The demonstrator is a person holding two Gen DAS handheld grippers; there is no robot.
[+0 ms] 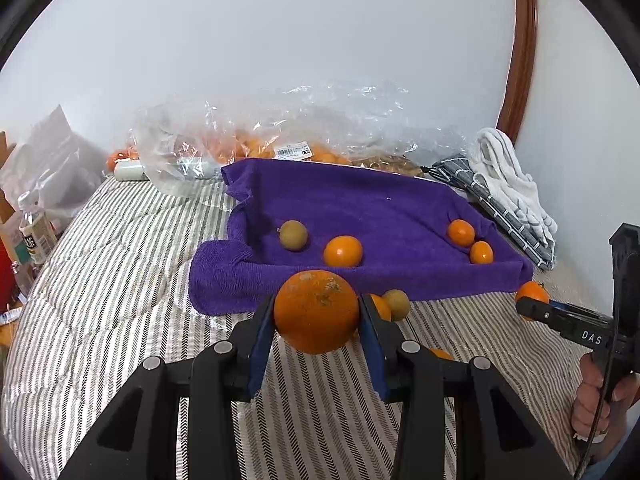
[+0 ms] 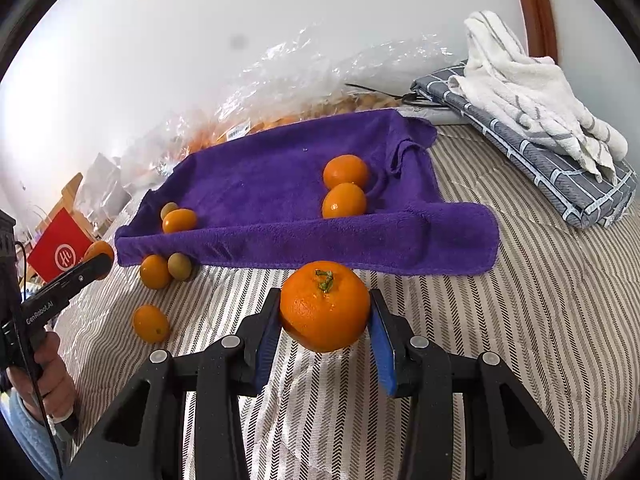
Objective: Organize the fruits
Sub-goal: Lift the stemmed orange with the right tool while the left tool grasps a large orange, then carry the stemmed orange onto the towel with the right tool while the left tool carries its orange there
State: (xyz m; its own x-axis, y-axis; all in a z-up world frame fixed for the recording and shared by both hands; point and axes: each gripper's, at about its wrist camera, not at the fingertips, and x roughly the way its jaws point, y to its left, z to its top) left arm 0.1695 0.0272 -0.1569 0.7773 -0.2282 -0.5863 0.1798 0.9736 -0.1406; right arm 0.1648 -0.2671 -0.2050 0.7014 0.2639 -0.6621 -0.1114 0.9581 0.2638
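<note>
My left gripper (image 1: 316, 314) is shut on a large speckled orange (image 1: 312, 300), held just above the striped cover in front of the purple towel (image 1: 360, 204). My right gripper (image 2: 326, 306) is shut on an orange with a green stem (image 2: 324, 320), also near the towel's (image 2: 260, 176) front edge. On the towel lie a greenish fruit (image 1: 293, 235) and three small oranges (image 1: 343, 251). A small orange (image 2: 155, 271), a greenish fruit (image 2: 179, 266) and another orange (image 2: 151, 323) lie loose on the cover. Each gripper shows at the other view's edge.
Clear plastic bags of fruit (image 1: 256, 148) lie against the wall behind the towel. Folded grey and white cloths (image 2: 532, 120) are stacked at the back right. Bottles (image 1: 36, 232) and a red box (image 2: 60, 256) stand off the bed's left side. A person's hand (image 2: 52, 368) holds each gripper.
</note>
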